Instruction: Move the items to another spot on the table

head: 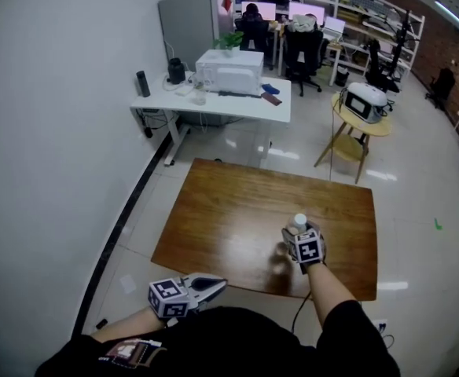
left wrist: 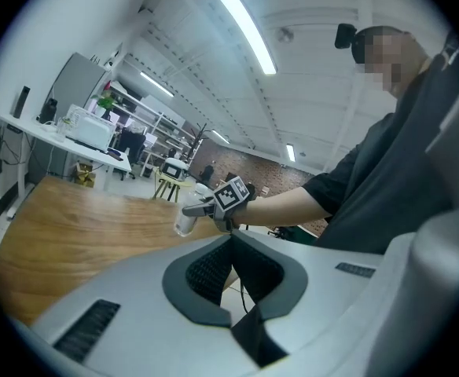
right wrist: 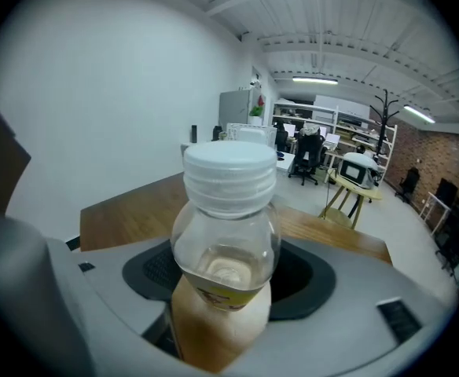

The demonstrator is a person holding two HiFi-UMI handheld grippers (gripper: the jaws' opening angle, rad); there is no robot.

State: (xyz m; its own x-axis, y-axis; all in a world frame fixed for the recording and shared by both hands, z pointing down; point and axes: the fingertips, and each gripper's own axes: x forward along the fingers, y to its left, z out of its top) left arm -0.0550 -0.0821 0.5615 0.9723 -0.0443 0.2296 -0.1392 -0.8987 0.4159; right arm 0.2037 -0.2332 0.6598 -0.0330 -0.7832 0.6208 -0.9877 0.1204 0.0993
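Note:
A clear plastic bottle (head: 299,223) with a white cap, a yellow label and beige liquid stands between the jaws of my right gripper (head: 297,236), over the near right part of the brown wooden table (head: 229,210). In the right gripper view the bottle (right wrist: 225,234) fills the middle and my right gripper (right wrist: 222,316) is shut on its lower body. My left gripper (head: 216,286) hangs close to my body, off the table's near edge, with its jaws together and nothing in them. The left gripper view shows those jaws (left wrist: 231,251) closed, with the right gripper (left wrist: 204,207) and bottle (left wrist: 185,223) beyond.
The tabletop (left wrist: 72,218) carries nothing else that I can see. Behind it stand a white desk (head: 214,99) with a printer, a small round yellow table (head: 363,124) with an appliance, and office chairs. A white wall runs along the left.

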